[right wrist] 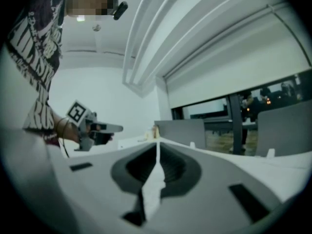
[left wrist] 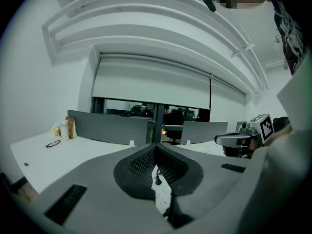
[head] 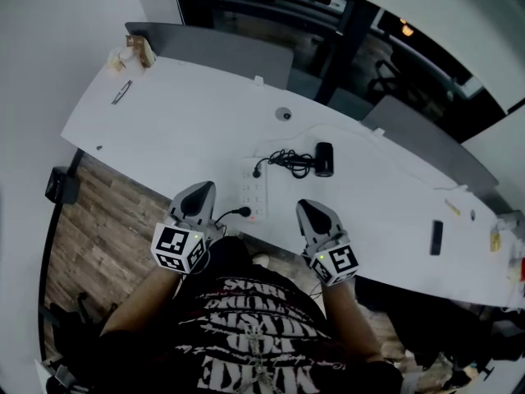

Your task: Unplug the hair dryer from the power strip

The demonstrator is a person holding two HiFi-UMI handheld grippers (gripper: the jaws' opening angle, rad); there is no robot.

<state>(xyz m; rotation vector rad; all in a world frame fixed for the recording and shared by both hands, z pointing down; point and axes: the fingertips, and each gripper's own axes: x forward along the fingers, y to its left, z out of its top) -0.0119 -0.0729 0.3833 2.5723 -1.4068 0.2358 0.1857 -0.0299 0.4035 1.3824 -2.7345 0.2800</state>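
STATUS: unplugging not done | hair dryer (head: 325,159) lies on the surface (head: 189,113), just right of the power strip (head: 253,194); its plug (head: 257,171) appears seated at the strip's far end | your left gripper (head: 201,190) and right gripper (head: 310,210): jaws pressed together, empty, near edge | REMAINING: grasp plug, pull free
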